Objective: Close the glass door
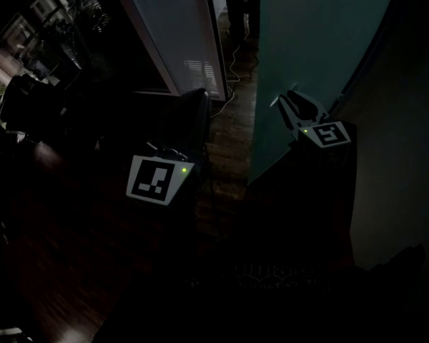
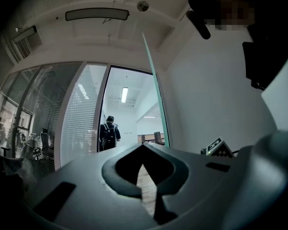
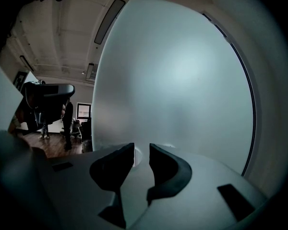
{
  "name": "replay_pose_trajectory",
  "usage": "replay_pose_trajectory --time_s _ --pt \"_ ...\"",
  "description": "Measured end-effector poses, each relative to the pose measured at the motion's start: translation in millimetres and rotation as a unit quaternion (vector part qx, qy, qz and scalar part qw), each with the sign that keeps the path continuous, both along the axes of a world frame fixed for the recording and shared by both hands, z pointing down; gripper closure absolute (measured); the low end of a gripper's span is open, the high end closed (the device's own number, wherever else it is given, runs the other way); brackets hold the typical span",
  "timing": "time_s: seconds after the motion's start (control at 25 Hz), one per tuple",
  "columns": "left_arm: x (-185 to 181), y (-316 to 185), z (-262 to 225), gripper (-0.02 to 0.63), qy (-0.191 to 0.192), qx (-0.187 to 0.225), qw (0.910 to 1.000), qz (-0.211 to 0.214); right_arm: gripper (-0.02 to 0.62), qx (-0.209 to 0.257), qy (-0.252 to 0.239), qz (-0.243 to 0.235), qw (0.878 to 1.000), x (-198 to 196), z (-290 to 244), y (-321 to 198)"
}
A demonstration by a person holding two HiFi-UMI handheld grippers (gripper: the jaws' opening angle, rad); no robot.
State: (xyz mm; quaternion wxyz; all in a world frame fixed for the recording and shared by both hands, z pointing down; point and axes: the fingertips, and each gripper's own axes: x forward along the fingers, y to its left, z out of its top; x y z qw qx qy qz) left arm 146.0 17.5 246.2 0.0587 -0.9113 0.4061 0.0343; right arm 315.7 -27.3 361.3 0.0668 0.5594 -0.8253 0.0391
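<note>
Plainly the coming move turns on the right gripper and the glass door. The frosted panel stands open, upright on its long axis, and turned away from the doorway over the wooden floor. In the right gripper view its flat face fills nearly everything ahead, so the door lies straight in front of that gripper and close to it; whether the tips already touch the glass I cannot tell. The right gripper's jaws stand apart with a clear gap and grip nothing, only the pale door face showing between them. It is held roughly level and square to the panel, well up from the bottom edge in the head view. The left gripper has its jaws together at the tips and holds nothing. It meets the door edge-on, as a thin green line rising on its right, and looks past that edge into the doorway, where a person with a backpack stands beyond the blinds partition. Its marker cube sits lower and well apart from the panel, so the right hand is the nearer one. I judge that closing calls for pressing the panel's face toward the doorway.
</note>
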Motion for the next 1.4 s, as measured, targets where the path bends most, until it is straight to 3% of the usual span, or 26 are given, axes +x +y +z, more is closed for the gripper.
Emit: replay_pose_trajectory --time_s 0.4,0.72,1.2,1.4 --pt "-14 13 1 0.609 0.003 -0.006 0.9998 -0.017 0.494 -0.002 0.013 0.004 1.000 -1 -4 2" --pt "-15 3 5 0.609 0.006 -0.002 0.9992 -0.039 0.494 0.014 0.020 -0.027 0.999 -9 -6 -1" --pt "-17 -93 -1 0.609 0.013 -0.001 0.9968 -0.079 0.516 0.011 0.049 -0.070 0.996 -26 -5 -77" --pt "-21 -109 -10 0.609 0.017 0.004 0.9951 -0.097 0.514 0.012 0.058 -0.074 0.996 -37 -12 -99"
